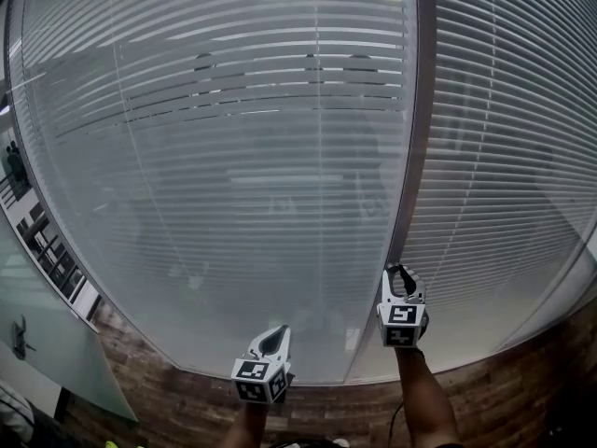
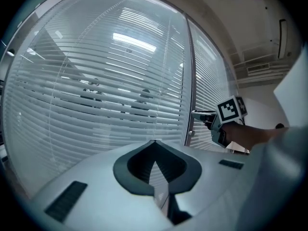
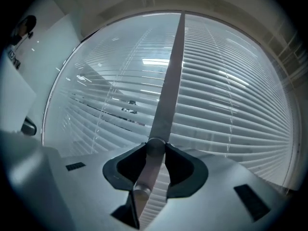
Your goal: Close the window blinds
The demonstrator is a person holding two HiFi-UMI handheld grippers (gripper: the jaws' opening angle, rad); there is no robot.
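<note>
Two grippers are up at the window blinds. Head view: left gripper sits low before the left pane, jaws together, empty. Right gripper is higher, tips at the grey frame post between the two panes; a forearm is below it.

Left gripper view: its jaw tips meet with nothing between them, and slats fill the view ahead. The right gripper is against the post.

Right gripper view: jaws clamp a grey rod at the post's foot, with slats on both sides.
</note>
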